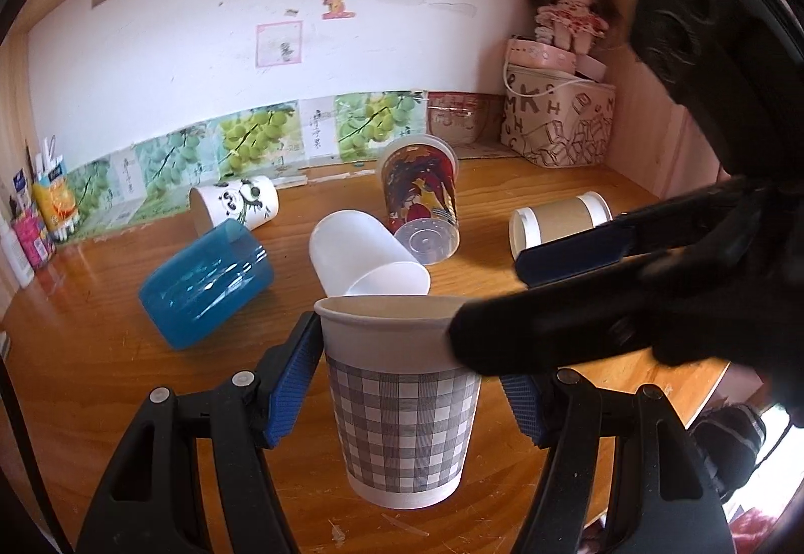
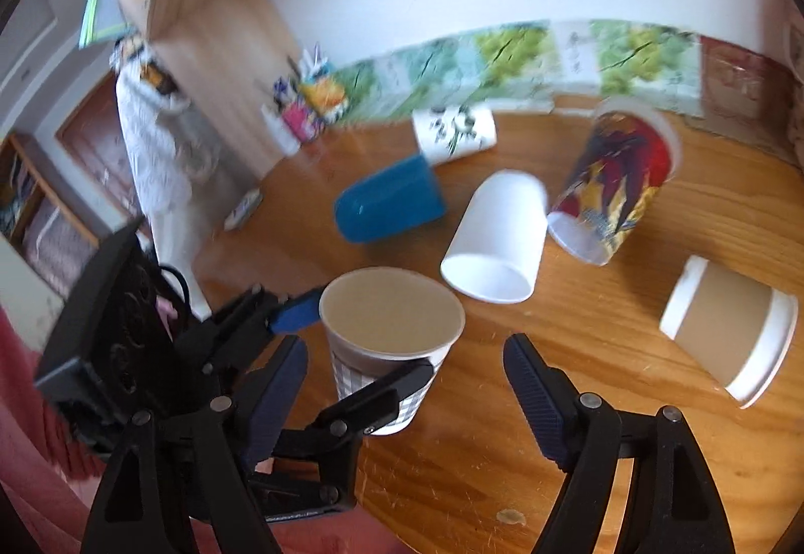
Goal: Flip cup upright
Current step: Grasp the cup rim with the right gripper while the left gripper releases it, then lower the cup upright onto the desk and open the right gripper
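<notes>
Checked cup (image 1: 402, 398): seen upright on the wooden table (image 1: 100, 353), mouth up, near the front edge — base is set on the wood.
Left gripper (image 1: 407, 378): spread around the checked cup; the blue pads (image 1: 294, 378) are held close to its sides, and firm contact cannot be told.
Right gripper (image 2: 407, 383): spread wide, nothing is pinched; the checked cup is seen just left of its middle.
Other cups: all are laid on their sides behind — a blue cup (image 1: 206, 282), a white cup (image 1: 362, 257), a panda cup (image 1: 236, 204), a printed clear cup (image 1: 422, 202), a brown-banded cup (image 1: 558, 219).
Far corner: a doll (image 1: 570, 6) is seated on a lettered box (image 1: 558, 121).
</notes>
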Action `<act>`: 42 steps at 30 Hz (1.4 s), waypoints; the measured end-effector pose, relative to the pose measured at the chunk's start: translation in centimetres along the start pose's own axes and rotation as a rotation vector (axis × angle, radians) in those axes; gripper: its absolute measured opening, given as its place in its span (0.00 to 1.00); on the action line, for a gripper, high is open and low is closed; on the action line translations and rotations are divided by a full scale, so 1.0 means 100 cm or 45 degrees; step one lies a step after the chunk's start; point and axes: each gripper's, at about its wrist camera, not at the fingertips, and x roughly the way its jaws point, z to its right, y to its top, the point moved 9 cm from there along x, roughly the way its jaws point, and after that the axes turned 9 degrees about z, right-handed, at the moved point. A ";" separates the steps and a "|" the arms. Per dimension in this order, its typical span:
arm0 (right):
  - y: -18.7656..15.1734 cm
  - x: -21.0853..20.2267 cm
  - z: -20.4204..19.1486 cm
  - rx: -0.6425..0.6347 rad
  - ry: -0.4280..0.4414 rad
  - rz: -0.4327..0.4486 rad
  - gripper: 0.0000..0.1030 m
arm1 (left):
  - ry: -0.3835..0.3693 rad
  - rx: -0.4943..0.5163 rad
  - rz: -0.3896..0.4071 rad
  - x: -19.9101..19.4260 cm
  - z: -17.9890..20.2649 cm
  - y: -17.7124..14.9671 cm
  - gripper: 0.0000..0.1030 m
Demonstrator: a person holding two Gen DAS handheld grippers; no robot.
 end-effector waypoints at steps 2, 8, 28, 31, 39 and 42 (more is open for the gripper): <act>-0.004 0.005 -0.001 -0.012 0.010 -0.046 0.79 | -0.007 0.029 0.013 -0.002 0.003 0.002 0.69; -0.009 0.013 0.000 0.042 0.048 -0.091 0.79 | -0.060 0.071 0.032 -0.010 0.015 0.006 0.69; 0.007 0.015 -0.008 -0.024 0.025 0.008 0.70 | 0.012 0.020 -0.166 -0.021 0.007 -0.003 0.77; 0.014 0.014 -0.004 -0.053 -0.021 0.041 0.70 | 0.048 -0.070 -0.269 -0.025 -0.004 -0.015 0.78; 0.017 0.016 -0.011 -0.300 -0.217 0.146 0.70 | 0.247 -0.430 -0.432 -0.044 -0.054 -0.040 0.78; 0.009 0.021 -0.016 -0.356 -0.253 0.160 0.70 | 0.343 -0.537 -0.435 -0.053 -0.077 -0.044 0.78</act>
